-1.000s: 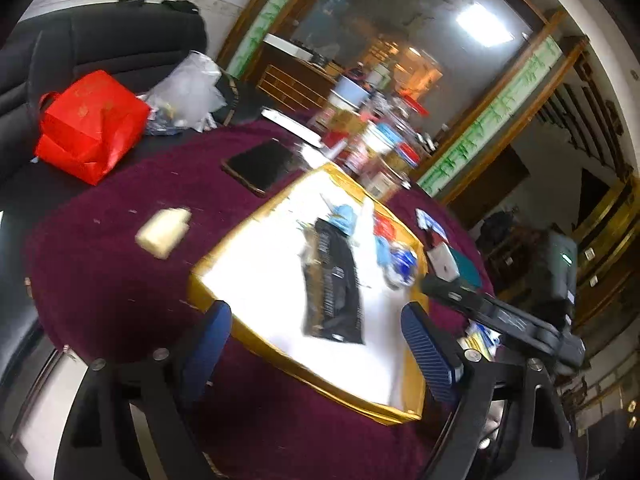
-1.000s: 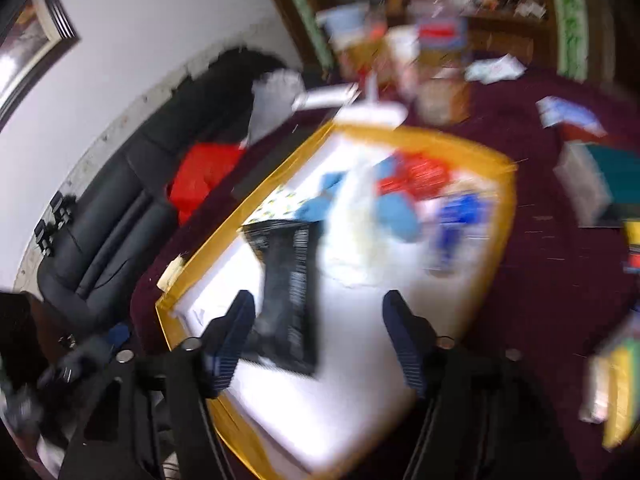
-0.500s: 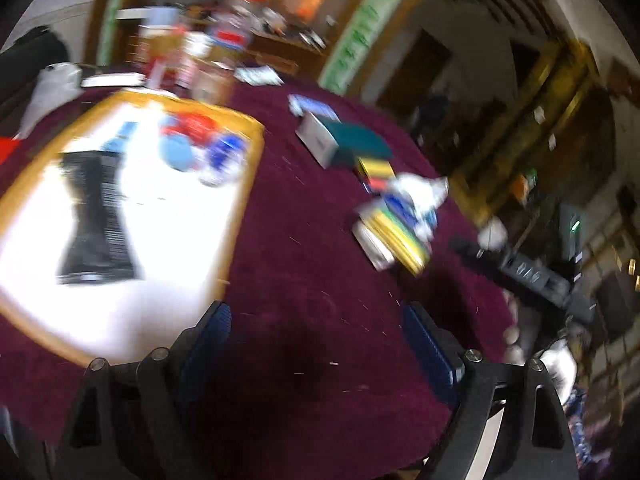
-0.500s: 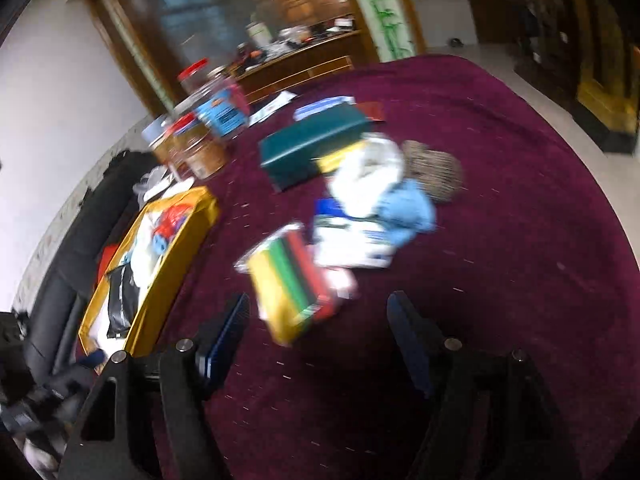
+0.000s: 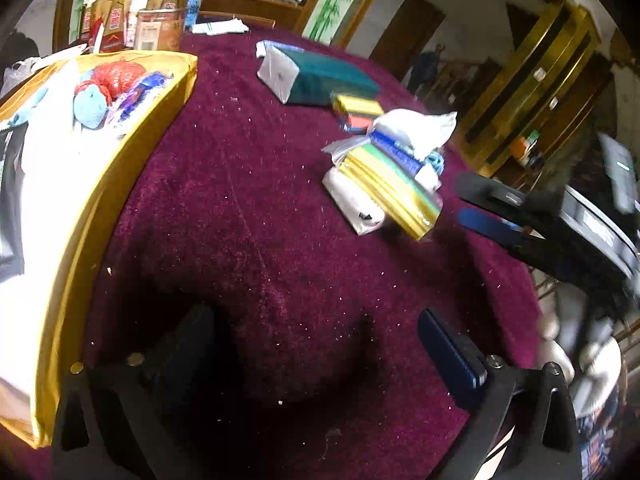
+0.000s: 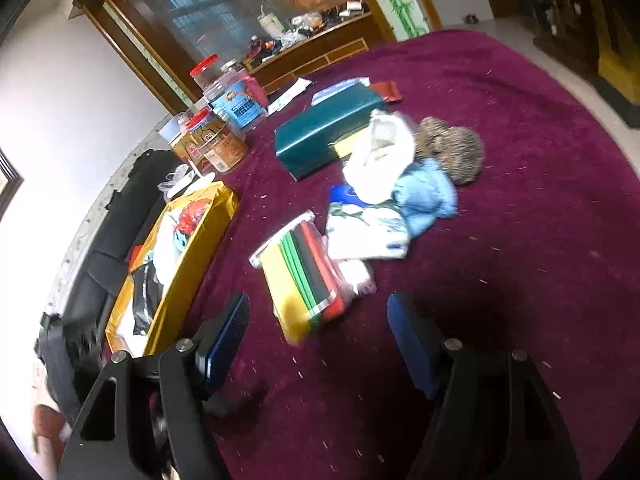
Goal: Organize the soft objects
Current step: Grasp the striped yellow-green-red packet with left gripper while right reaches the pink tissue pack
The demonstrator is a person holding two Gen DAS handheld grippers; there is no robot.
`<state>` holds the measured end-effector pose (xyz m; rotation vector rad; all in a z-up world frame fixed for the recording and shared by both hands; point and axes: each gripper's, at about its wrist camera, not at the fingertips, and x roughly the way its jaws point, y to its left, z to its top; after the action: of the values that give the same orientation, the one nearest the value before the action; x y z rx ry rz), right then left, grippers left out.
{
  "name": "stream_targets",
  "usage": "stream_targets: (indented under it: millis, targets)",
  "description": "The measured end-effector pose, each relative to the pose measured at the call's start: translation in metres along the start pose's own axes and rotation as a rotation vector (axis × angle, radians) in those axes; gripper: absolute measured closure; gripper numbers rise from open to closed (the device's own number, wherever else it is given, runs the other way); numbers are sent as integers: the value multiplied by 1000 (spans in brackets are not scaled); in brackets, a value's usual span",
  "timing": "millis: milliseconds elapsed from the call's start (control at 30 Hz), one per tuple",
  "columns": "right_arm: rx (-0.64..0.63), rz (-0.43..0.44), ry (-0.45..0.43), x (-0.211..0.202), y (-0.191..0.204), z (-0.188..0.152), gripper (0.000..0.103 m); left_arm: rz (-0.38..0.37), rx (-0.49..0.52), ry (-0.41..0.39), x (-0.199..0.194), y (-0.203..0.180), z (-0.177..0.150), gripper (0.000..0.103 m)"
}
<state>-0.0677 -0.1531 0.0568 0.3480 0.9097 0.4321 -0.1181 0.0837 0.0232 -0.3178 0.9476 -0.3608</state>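
A pile of soft things lies on the maroon tablecloth (image 6: 520,208): a coloured-strip pack (image 6: 304,280), a white printed packet (image 6: 364,232), a light blue cloth (image 6: 426,196), a white cloth (image 6: 380,156) and a brown knit ball (image 6: 452,152). The pack also shows in the left wrist view (image 5: 388,188). A gold tray (image 5: 132,152) holds a red item (image 5: 118,74), a blue yarn ball (image 5: 91,105) and a black packet (image 6: 144,296). My right gripper (image 6: 320,336) is open and empty just before the pack. My left gripper (image 5: 316,360) is open over bare cloth.
A teal box (image 6: 324,132) lies behind the pile. Several jars (image 6: 224,128) stand at the back by the tray. A black sofa (image 6: 120,216) runs along the left. The table edge drops to the floor on the right (image 5: 560,340).
Both grippers have swung away from the gold tray to the right, toward the pile of soft things. The right gripper is now closer to the coloured-strip pack.
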Motion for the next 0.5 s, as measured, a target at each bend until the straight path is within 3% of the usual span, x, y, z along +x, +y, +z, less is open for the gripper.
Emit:
stream_targets:
  millis: [100, 167, 233, 300, 333, 500]
  targets:
    - [78, 62, 56, 28, -6, 12, 33, -24, 31, -38, -8, 0, -8, 1]
    - [113, 168, 106, 45, -1, 14, 32, -18, 78, -50, -6, -4, -14, 1]
    - [82, 374, 143, 47, 19, 11, 32, -5, 142, -49, -9, -10, -19, 1]
    - [50, 558, 194, 43, 37, 9, 32, -11, 139, -52, -9, -9, -20, 1]
    - [27, 600, 197, 38, 44, 8, 32, -14, 134, -55, -10, -8, -21, 1]
    - [-35, 344, 45, 14, 31, 16, 32, 11, 136, -31, -13, -12, -22, 1]
